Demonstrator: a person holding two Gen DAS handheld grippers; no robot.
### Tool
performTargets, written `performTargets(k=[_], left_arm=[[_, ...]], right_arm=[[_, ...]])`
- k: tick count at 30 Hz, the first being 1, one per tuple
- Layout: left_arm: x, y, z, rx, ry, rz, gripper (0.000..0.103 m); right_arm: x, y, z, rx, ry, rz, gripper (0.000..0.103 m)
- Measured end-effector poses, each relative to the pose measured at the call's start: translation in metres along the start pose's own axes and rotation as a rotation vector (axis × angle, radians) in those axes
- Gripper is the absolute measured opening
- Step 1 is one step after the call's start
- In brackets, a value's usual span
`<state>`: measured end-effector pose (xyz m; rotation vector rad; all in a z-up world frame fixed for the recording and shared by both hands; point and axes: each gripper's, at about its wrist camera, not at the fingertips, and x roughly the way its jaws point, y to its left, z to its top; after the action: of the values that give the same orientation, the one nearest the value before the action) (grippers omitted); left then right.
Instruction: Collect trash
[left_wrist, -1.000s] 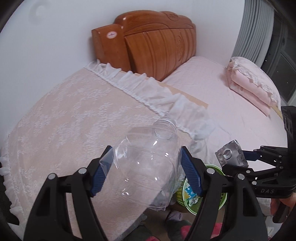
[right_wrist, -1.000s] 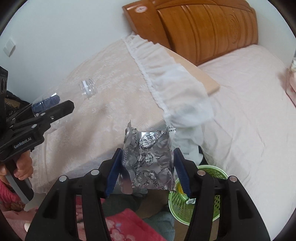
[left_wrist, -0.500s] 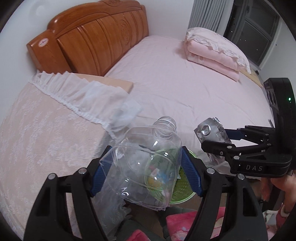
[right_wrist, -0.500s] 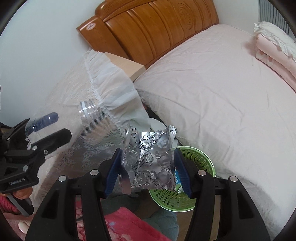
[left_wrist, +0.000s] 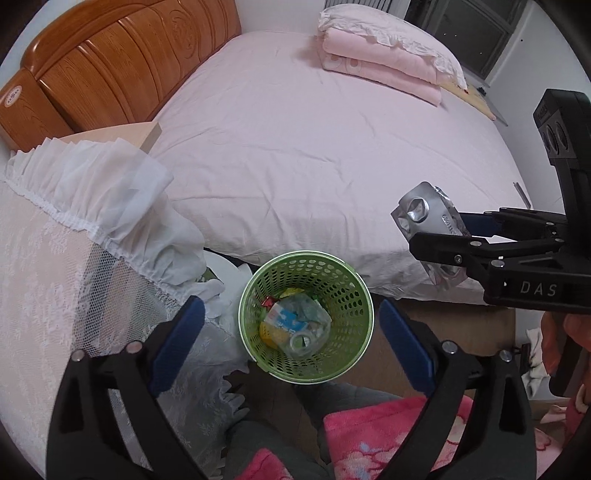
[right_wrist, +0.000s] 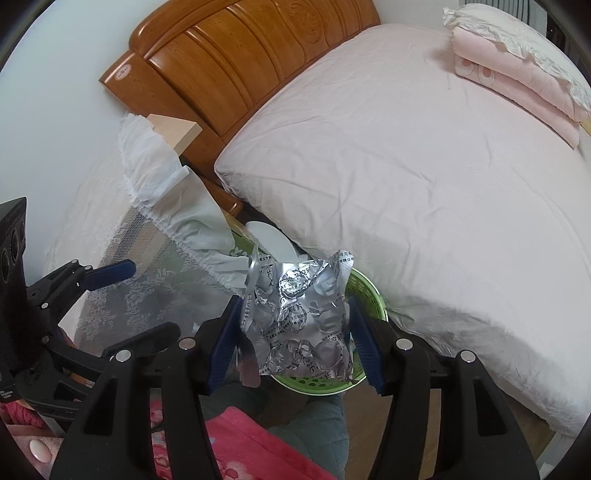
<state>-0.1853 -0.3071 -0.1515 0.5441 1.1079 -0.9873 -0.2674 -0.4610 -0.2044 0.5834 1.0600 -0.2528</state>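
Through the left wrist camera, my left gripper now has its fingers spread wide with nothing between them. A second ago they clamped a clear plastic bottle; that bottle now lies in the green basket at lower centre of the frame, on top of the wrappers already in there. So the first piece of trash is delivered, and this hand is free. The basket stands on the floor between the lace-covered surface at the left and the bed filling the upper half. At the right edge of the frame I see my right gripper reaching in, pinching the foil blister pack, which hangs above and to the right of the basket, not yet over its mouth.

Through the right wrist camera, the fingers press on both sides of the crumpled blister pack at frame centre. The basket's green rim peeks out behind and below the foil; over the last second it has slid from beside the pack to underneath it, so I am closing on the drop point. The left gripper shows at the left edge, spread and empty. I judge the next step is to centre the pack over the basket and let go; the foil is light and could flutter past the rim.
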Motion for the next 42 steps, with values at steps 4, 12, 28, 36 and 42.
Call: performTargets(k=[4,12,28,36,42], left_arm=[[-0.012,0.011,-0.002,-0.020,-0.015,0.041,0.092],[-0.039,0.046,-0.004,-0.106,-0.051,0.106,0.092],[-0.136,0.137,-0.032,-0.389,-0.236,0.297,0.092],[-0.261,0.212,-0.050,-0.534,-0.412,0.591,0.095],[-0.342,0.246,-0.064,-0.660,-0.514,0.782,0.095]], right_arm=[[0.009,-0.001,-0.003,-0.005,0.025,0.015,0.060],[0.041,0.020,-0.008,-0.040,0.128,0.041,0.084],[0.051,0.137,0.038,-0.362,0.119,-0.020,0.100],[-0.044,0.301,0.085,-0.746,-0.193,0.121,0.100],[-0.120,0.376,0.109,-0.792,-0.362,0.256,0.101]])
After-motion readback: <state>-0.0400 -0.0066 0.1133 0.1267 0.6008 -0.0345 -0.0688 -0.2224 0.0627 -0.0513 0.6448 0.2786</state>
